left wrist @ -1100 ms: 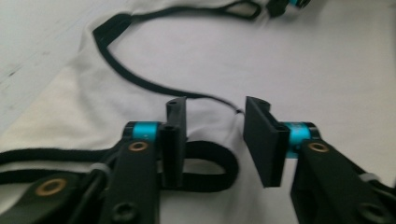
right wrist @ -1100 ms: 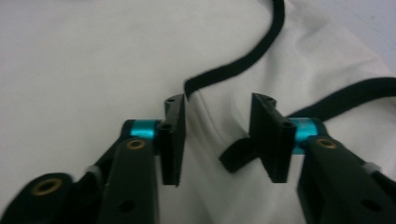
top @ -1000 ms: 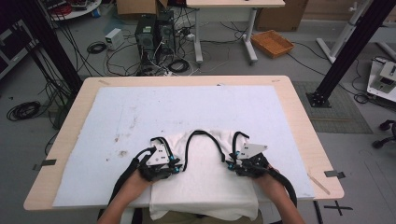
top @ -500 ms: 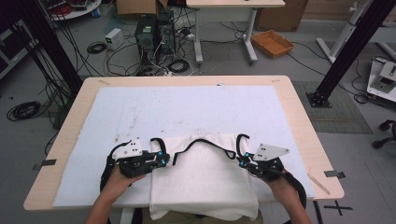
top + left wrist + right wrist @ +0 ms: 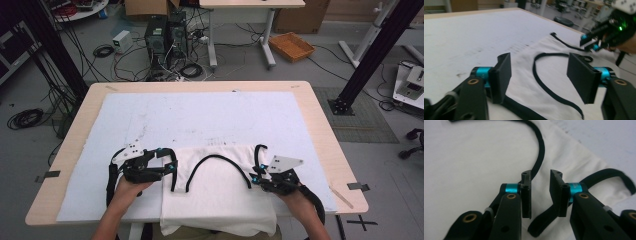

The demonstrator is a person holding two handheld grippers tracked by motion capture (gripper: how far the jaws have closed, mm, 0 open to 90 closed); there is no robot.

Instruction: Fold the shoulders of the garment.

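Now a white cloth garment [image 5: 220,192] with black trim lies flat on the near middle of the worktop [image 5: 320,130], its lower hem hanging over the near edge. It looks soft and smooth, roughly rectangular, with a narrow black neckline band [image 5: 216,167] curving in an arch across its upper part and black armhole bands at both upper corners. Under it a pale sheet [image 5: 200,120] with faint dark smudges covers the light wooden worktop.

Compared with the earlier frames, the garment is spread wider, the hands have drawn apart to its two sides, and the neckline arch sits lower and flatter.

The left tongs [image 5: 172,167] sit at the garment's upper left corner. Their flat black plates have just been opening and now stand spread wide, with the black-edged corner of the garment lying loose below and between them, not pinched. The right tongs [image 5: 255,175] sit at the garment's upper right corner, by the black armhole loop [image 5: 609,178]. Their plates have just been opening too and stand slightly apart, a narrow gap between them, with the black band [image 5: 541,226] passing beneath them and nothing pressed between the plates.
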